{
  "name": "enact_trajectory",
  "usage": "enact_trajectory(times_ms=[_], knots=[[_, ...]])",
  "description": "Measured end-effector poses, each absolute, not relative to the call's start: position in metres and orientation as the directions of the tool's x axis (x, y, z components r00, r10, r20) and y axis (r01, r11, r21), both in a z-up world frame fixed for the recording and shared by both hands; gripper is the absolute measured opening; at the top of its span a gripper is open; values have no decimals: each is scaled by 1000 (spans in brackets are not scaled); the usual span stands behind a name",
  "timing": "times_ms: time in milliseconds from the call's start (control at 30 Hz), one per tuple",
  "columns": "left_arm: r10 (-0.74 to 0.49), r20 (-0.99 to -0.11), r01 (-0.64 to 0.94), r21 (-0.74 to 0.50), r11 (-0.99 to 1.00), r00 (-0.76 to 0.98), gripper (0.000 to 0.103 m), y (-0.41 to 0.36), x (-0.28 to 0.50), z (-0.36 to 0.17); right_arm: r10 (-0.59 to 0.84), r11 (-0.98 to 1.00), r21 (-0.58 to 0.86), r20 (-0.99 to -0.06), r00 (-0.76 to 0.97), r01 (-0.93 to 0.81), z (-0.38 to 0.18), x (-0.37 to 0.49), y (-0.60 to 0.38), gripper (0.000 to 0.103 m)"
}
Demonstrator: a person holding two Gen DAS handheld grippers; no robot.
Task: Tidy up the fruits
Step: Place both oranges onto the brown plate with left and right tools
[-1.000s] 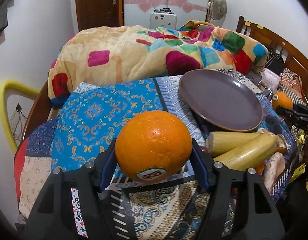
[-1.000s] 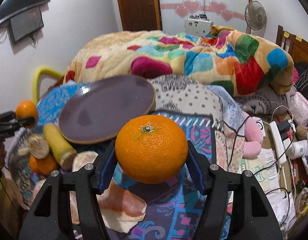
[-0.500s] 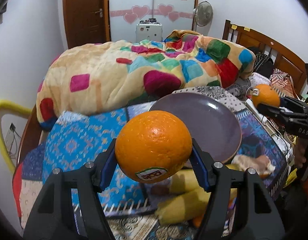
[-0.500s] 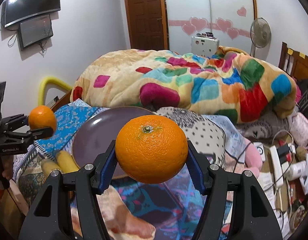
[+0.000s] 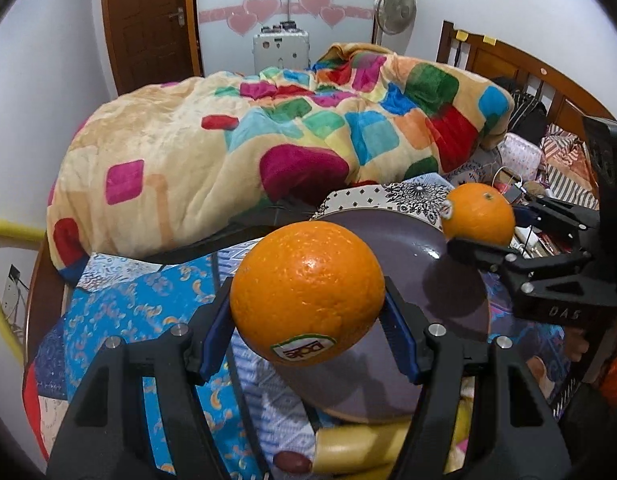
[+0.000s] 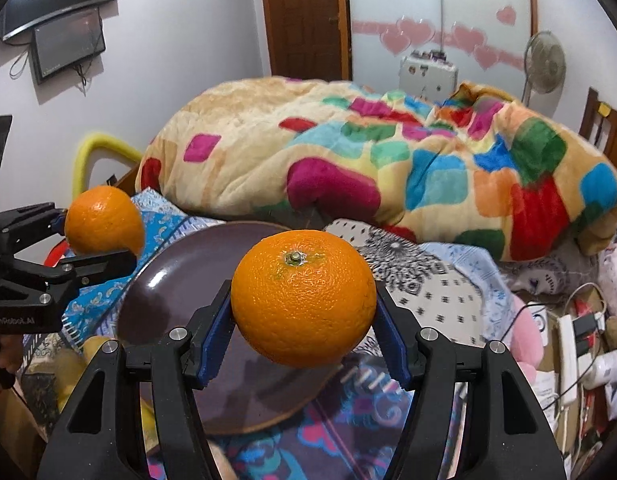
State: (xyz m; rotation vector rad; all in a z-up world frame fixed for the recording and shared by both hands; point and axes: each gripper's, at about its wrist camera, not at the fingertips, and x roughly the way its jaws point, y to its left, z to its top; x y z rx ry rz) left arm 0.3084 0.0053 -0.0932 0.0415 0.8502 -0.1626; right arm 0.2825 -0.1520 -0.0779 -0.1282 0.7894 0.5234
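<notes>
My left gripper [image 5: 308, 312] is shut on an orange with a Dole sticker [image 5: 306, 292] and holds it in the air over the near left rim of a dark purple plate [image 5: 436, 320]. My right gripper [image 6: 302, 312] is shut on a second orange [image 6: 302, 296], stem up, above the near part of the same plate [image 6: 196, 276]. Each gripper shows in the other's view: the right one [image 5: 484, 228] at the plate's right side, the left one [image 6: 100, 224] at its left. Bananas [image 5: 360, 448] lie below the plate's near edge.
The plate rests on a bed with patterned blue cloths [image 5: 120, 308]. A bulky multicoloured blanket [image 5: 268, 140] lies behind it. Cables and a power strip [image 6: 572, 328] clutter the right side. A wooden headboard [image 5: 528, 76] stands at the far right.
Both grippers have risen and moved in over the plate, each still holding its orange. The two oranges now stand closer together. The bananas have dropped to the bottom of the views.
</notes>
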Motion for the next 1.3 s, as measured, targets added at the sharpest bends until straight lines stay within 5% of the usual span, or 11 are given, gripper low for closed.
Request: enact_trajectory(times_ms=[600, 967, 1100, 1300], knots=[[-99, -845, 192, 5, 981, 526, 67, -6, 359, -136, 341, 830, 6, -796, 499, -558, -110, 312, -124, 62], [-105, -822, 182, -1, 983, 559, 69, -7, 357, -129, 314, 824, -45, -794, 521, -565, -111, 309, -121, 65], [-92, -786, 173, 19, 985, 612, 82, -5, 343, -113, 338, 825, -22, -782, 524, -564, -101, 303, -124, 66], [-96, -761, 172, 21, 985, 642, 82, -3, 314, -90, 338, 838, -25, -760, 555, -545, -81, 283, -133, 66]])
